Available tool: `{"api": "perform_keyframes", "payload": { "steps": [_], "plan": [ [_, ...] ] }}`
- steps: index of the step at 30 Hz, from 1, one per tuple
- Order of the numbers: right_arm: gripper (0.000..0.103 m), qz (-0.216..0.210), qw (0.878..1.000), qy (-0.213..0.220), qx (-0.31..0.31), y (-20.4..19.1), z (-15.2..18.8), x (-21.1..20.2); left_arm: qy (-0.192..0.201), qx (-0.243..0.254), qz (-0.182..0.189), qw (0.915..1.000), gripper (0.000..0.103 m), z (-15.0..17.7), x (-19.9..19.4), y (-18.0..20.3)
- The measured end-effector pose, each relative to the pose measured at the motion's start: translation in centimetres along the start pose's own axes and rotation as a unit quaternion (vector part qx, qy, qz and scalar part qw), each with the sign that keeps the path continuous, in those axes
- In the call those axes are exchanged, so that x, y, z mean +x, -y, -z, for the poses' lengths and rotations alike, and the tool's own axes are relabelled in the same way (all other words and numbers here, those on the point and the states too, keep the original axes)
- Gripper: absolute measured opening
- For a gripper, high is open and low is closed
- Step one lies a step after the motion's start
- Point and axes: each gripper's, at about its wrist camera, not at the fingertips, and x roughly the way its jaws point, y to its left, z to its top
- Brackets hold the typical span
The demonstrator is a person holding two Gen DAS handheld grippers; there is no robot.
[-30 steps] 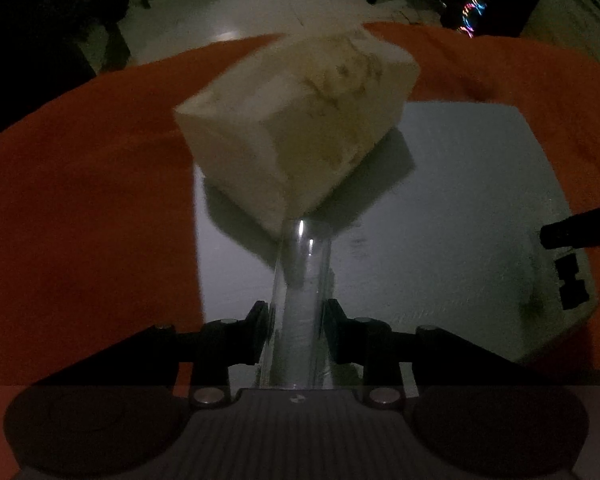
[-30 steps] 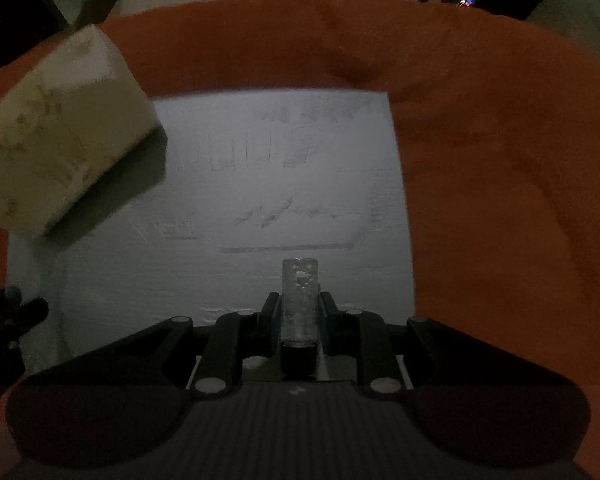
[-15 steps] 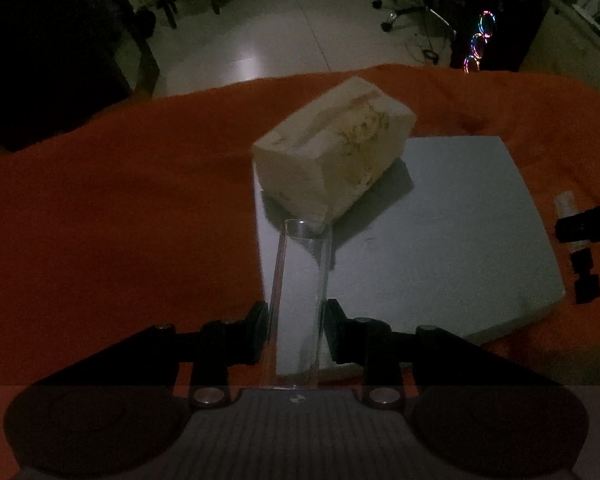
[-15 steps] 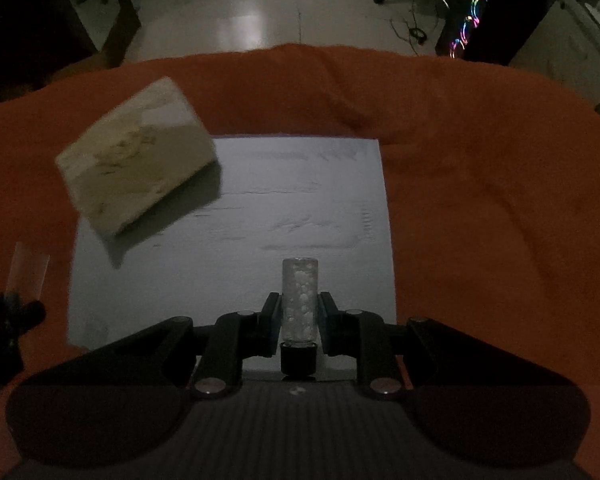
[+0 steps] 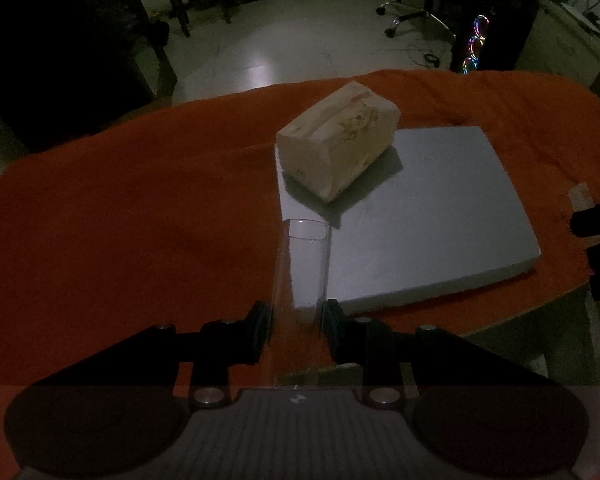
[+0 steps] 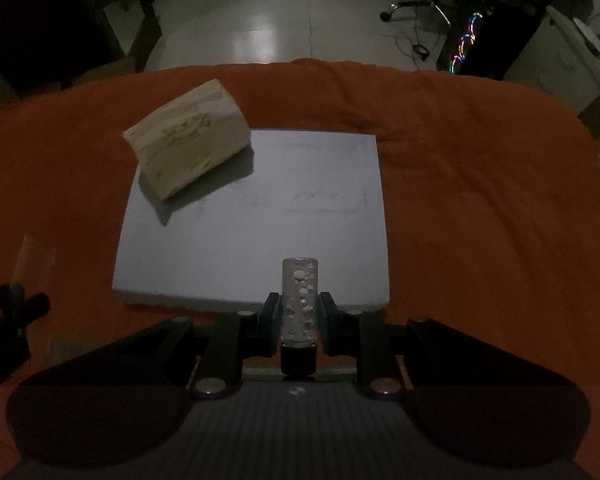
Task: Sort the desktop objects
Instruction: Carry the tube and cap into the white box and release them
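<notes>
**Both tubes lifted off the board**

Dim room, orange-covered worktop [image 5: 140, 208]. Left view: left gripper [image 5: 296, 320] clamps a clear tube [image 5: 304, 264], now higher above the white board [image 5: 440, 216] and tissue pack [image 5: 340, 144].

Right view: right gripper [image 6: 299, 316] grips a bubbly tube [image 6: 299, 300], risen too, so both seem ready to sort.

L gripper [image 5: 296, 320]: black two-finger, angled steeply down, jaws clamped on clear open-top plastic tube [image 5: 302, 268], held off the surface.
R gripper [image 6: 299, 322]: same type, steep down, jaws pinching clear bubble-filled cylinder w/ black cap [image 6: 299, 300].
</notes>
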Motion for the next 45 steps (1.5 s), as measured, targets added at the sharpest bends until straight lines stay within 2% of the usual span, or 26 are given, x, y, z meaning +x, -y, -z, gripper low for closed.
{"api": "perform_keyframes", "payload": {
  "steps": [6,13,17,29,40,45],
  "plan": [
    [0.021,-0.002,1.000,0.011,-0.028,-0.6,2.2,-2.8,0.005,0.009,0.000,0.9999,0.026,2.1,-1.3,1.0],
    [0.021,-0.009,0.997,-0.003,-0.073,-1.9,5.6,-3.2,0.031,0.013,-0.012,0.9994,0.026,4.4,-2.8,2.9],
    [0.021,-0.012,0.996,-0.014,-0.085,-2.6,7.0,-3.0,0.029,0.011,-0.004,0.9995,0.026,5.1,-3.0,3.5],
    [0.021,-0.007,0.993,-0.033,-0.115,-3.9,9.6,-1.9,0.014,0.059,0.000,0.9981,0.026,8.2,-1.5,5.8],
    [0.021,-0.012,0.991,-0.053,-0.126,-4.2,11.0,-0.5,0.004,0.067,0.002,0.9977,0.026,9.8,-1.0,6.1],
    [0.021,-0.009,0.987,-0.070,-0.143,-4.5,12.5,0.6,-0.017,0.087,0.007,0.9960,0.026,10.8,0.1,6.4]
  ]
}}
